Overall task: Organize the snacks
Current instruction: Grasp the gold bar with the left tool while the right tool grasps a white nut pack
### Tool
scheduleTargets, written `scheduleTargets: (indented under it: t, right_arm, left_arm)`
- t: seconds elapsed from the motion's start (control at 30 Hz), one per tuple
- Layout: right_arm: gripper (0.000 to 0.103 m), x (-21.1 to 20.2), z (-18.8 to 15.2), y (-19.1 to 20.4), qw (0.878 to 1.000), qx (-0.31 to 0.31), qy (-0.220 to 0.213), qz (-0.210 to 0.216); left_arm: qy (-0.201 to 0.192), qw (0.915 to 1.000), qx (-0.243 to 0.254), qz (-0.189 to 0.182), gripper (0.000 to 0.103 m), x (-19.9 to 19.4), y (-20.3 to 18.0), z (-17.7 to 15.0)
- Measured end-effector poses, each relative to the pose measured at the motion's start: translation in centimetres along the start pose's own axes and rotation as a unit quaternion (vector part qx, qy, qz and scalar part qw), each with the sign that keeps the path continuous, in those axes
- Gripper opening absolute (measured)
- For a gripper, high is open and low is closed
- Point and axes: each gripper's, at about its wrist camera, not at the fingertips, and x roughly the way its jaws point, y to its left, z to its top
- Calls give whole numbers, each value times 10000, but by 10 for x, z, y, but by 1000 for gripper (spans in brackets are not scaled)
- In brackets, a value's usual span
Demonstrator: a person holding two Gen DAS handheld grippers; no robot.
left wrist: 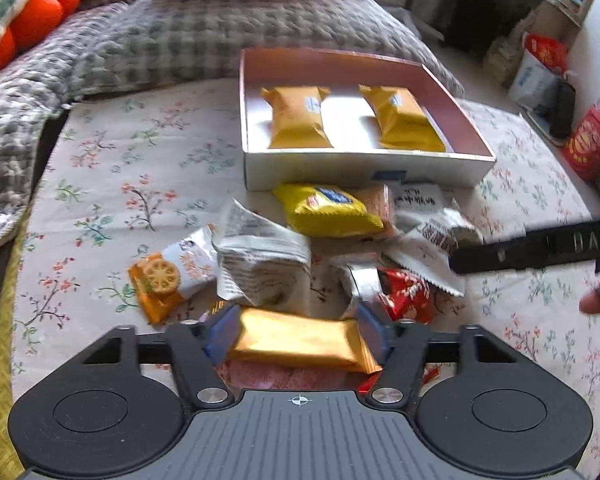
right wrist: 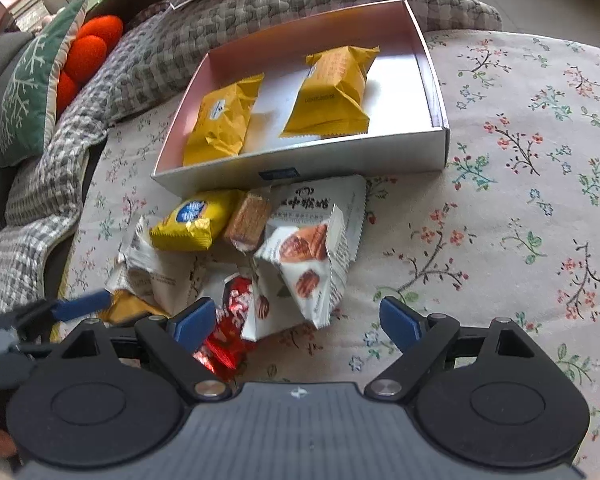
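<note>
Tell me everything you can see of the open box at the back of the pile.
The box is a shallow, lidless rectangular tray, cardboard by its look, white outside with a pinkish lining and a small blue label on its near wall. It sits flat on the floral cloth, a grey checked quilt behind it. Inside lie two orange-yellow packets, side by side, apart. Loose snacks crowd its near wall.

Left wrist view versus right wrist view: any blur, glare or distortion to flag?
Left wrist: fisheye bends the box; the other gripper at right edge is motion-smeared; sunlight washes out the gold packet. Right wrist: sharp centre, a blurred blue pad at left edge.
</note>
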Motion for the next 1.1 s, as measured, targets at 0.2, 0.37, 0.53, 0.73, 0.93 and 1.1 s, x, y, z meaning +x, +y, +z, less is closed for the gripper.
scheduleTargets:
  t: [0.2,0.37,0.53,0.73,0.93,1.1]
  right_arm:
    - [58,9,6,-3,9996,100,-194,181]
    - [49,16,6,-4,9996,10,-176,198]
    - [47,13,2,2,9992,-379,-20,80]
    - [46,9,-2,6,9975,-638,294,-94]
    - [63,0,-1,-4,9988,-405,283,-28]
    - [72,0,3,-8,9996,-190,199,108]
  left_arm:
    - [314,9992,230,-7,42,5,-3,-6]
    - [693,9970,300,-182,41,9,-4,-12]
    - [1023,9926,605,-243,41,11,-9,-22]
    - [998,9905,809,-484,48,7,-10,-25]
    - [784,9854,1378,-614,58,10,-26,-22]
    - [764,9784,1844,-532,62,18,-37,-23]
